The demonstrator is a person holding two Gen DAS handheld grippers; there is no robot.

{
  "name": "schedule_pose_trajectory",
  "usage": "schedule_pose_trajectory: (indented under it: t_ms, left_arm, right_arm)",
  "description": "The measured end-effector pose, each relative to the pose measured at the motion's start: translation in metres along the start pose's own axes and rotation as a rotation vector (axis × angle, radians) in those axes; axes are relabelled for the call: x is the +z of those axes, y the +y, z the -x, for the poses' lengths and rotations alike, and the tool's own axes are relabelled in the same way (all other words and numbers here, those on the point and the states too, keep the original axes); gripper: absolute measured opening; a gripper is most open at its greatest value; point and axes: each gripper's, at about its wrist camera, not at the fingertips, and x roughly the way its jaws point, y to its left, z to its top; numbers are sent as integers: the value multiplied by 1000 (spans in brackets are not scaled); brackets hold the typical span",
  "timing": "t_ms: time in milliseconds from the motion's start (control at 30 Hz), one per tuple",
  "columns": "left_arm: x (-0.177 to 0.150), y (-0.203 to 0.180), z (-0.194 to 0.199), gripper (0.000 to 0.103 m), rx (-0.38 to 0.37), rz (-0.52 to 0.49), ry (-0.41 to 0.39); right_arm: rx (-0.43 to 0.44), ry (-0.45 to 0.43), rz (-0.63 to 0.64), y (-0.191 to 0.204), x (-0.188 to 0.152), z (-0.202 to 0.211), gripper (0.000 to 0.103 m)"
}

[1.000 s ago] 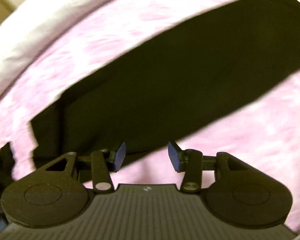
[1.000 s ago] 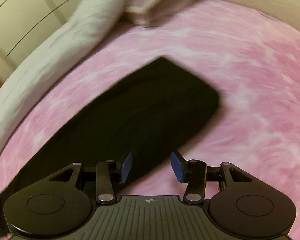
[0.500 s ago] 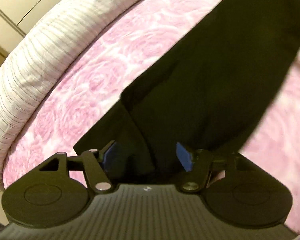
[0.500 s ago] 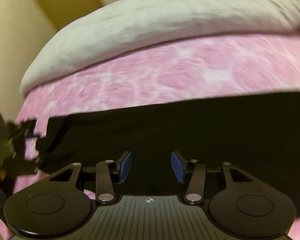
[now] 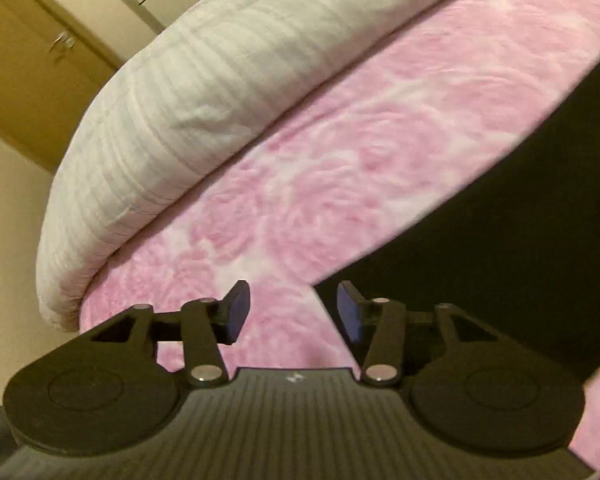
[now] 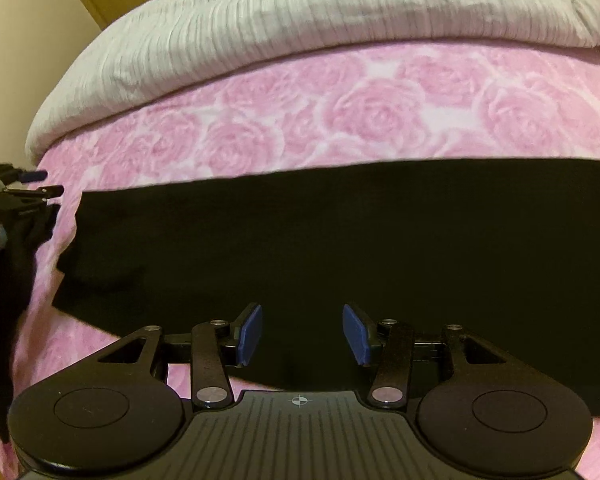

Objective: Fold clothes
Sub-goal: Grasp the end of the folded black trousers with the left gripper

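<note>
Black cloth [image 6: 340,248] lies as one long flat band across the pink rose blanket [image 6: 380,112], its long axis running from nine o'clock to three o'clock in your right wrist view, with the grey-white duvet [image 6: 300,32] piled beyond it at twelve. Your right gripper [image 6: 302,334] hangs directly over the near long edge of that band: its blue pads [image 6: 250,332] stand apart with only dark fabric seen behind the gap, nothing pinched, so you hold nothing there yet. Your left gripper [image 5: 290,312] sits off the band's short end; in the left wrist view the garment's corner [image 5: 320,286] pokes in at about one o'clock from the fingertips, just beside the right-hand pad, while pink blanket shows through most of the gap. Those left jaws are closing at this moment, and the frames show no cloth between them, so they look set to close on air. From the right wrist view the left gripper [image 6: 32,184] appears at nine o'clock, just beyond the band's left end. Judging from this, the next fold turns on the long axis: your right hand is the nearer to a usable edge, and your left would need to shift toward one o'clock to catch the corner before either lifts.
</note>
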Motion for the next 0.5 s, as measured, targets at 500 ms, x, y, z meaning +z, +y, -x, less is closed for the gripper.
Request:
schedule_pose_trajectory:
  t_ms: [500]
  left_arm:
    - [-82,-134,-10,24,40,-587,81]
  right_arm:
    - [52,62,103,27,-23,-22,50]
